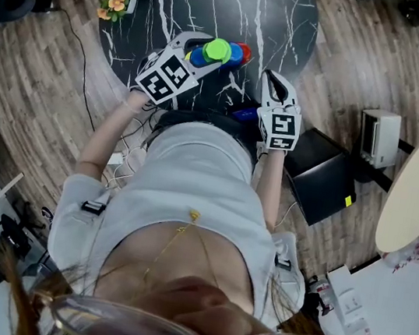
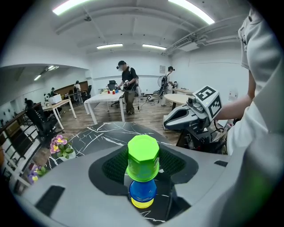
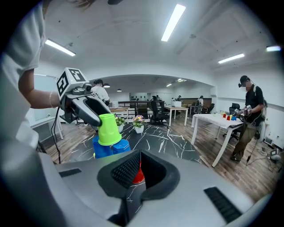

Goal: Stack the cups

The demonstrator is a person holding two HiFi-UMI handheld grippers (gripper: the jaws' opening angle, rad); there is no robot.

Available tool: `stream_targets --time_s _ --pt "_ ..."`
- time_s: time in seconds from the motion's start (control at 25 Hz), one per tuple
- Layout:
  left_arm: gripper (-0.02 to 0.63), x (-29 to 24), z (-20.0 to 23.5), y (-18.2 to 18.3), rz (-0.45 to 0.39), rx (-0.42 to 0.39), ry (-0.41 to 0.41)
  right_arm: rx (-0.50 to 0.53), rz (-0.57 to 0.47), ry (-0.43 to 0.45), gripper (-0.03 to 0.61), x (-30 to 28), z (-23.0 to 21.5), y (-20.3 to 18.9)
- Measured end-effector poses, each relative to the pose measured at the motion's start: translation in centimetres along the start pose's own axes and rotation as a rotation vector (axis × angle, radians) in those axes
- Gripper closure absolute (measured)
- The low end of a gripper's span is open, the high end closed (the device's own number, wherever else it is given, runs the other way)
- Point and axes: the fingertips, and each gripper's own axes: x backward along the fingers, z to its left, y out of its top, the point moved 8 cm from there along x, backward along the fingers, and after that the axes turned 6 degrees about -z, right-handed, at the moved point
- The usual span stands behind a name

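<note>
A bright green plastic cup (image 2: 143, 155) with an octagonal closed base and a flared rim is pinched between the wide-set jaws of the left gripper (image 2: 144, 167). It is held inverted: the base is turned up, the open rim down, and the long axis is kept near upright with a slight lean. Just below it, under the jaws, a blue cup (image 2: 143, 190) and a yellow cup (image 2: 142, 204) are seen on the black marble table (image 1: 281, 16). A second blue cup (image 3: 121, 146) is set beside the first. Whether the green rim touches them cannot be told. The jaws of the right gripper (image 3: 137, 160) are pressed together, and a red cup (image 3: 138, 176) is seen just beyond their tips.
</note>
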Motion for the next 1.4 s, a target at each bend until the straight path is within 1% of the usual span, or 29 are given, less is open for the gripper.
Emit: stream_targets --time_s 0.24,0.56,0.88,1.08,1.24,1.4 --pt "0.379 -0.2 -0.2 -0.3 0.004 0.007 0.0 0.0 0.001 0.0 0.558 0.0 -0.1 0.0" --pt "0.377 -0.3 -0.2 -0.3 -0.027 0.004 0.005 0.003 0.0 0.009 0.558 -0.2 0.1 -0.1" --pt "0.353 0.6 -0.3 -0.2 -0.071 0.016 0.02 0.007 -0.017 0.018 0.557 -0.2 0.3 0.4" --pt "0.35 1.9 -0.4 -1.1 -0.11 0.08 0.069 -0.005 -0.049 0.032 0.557 -0.3 0.6 0.8" --pt "0.351 3.3 -0.4 -2.2 -0.164 0.154 0.146 -0.014 -0.08 0.049 0.557 -0.3 1.0 1.3" --pt "0.353 4.2 -0.9 -3.3 -0.198 0.19 0.213 0.001 -0.1 0.081 0.557 -0.4 1.6 2.0"
